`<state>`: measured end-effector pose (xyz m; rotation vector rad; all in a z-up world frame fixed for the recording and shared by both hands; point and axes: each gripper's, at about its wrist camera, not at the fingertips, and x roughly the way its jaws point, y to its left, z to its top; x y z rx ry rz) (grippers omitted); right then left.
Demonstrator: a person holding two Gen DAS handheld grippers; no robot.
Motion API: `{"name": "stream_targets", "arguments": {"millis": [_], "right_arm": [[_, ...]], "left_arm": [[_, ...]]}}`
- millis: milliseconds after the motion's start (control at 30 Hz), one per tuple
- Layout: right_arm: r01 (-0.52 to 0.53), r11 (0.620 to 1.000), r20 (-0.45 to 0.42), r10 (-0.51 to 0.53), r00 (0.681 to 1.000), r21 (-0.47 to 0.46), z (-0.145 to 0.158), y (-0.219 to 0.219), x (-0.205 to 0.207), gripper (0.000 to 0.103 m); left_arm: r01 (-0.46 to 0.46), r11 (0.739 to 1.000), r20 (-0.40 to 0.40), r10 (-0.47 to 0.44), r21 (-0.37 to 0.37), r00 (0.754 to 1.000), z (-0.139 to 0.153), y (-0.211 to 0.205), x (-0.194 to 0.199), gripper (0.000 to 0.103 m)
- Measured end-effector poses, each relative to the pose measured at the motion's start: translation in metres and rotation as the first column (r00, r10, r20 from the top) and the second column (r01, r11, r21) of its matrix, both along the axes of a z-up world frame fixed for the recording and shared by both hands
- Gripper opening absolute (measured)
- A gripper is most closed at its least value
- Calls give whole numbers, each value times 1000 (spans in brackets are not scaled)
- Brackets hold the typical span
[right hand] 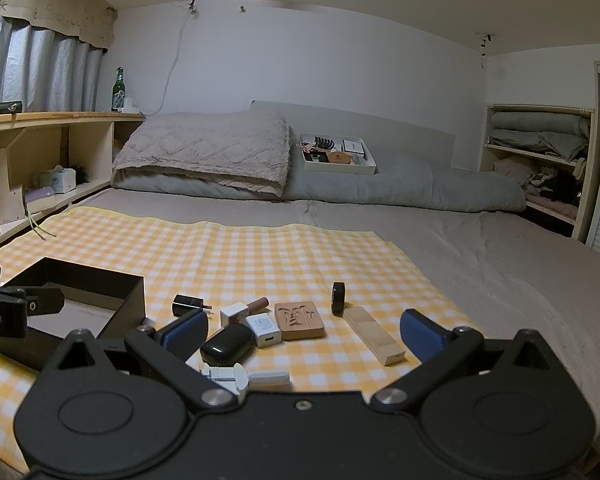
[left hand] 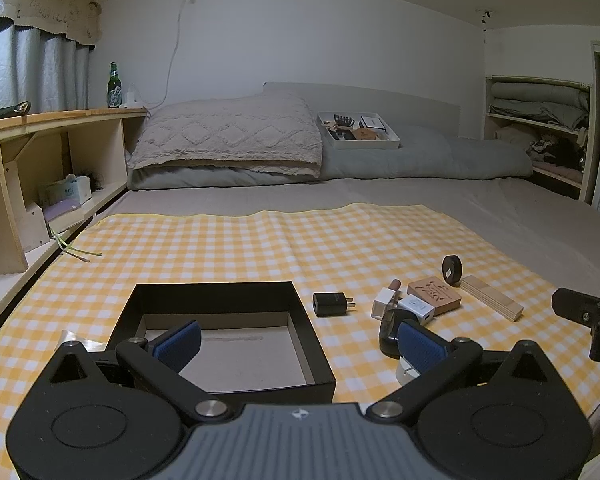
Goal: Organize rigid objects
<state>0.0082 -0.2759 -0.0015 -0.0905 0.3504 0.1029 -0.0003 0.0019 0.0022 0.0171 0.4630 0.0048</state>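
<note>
We see a bed with a yellow-checked cloth (right hand: 260, 248) spread flat. On it sits a square black cardboard box (left hand: 224, 344), open and empty. Right of the box lie a long wooden block (right hand: 374, 334), a carved wooden tile (right hand: 299, 320), a glossy black case (right hand: 228, 344) and a black plug (right hand: 186, 304). Both the left gripper (left hand: 298, 344) and the right gripper (right hand: 304, 334) gape wide, holding nothing.
</note>
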Motion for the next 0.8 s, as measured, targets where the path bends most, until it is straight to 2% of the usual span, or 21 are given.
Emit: {"name": "stream_targets", "arguments": {"millis": [800], "right_arm": [[-4, 1000, -5, 4, 1000, -16, -2, 1, -1, 103]], "left_arm": [[1, 1000, 0, -1, 6, 1000, -1, -3, 1, 103]]}}
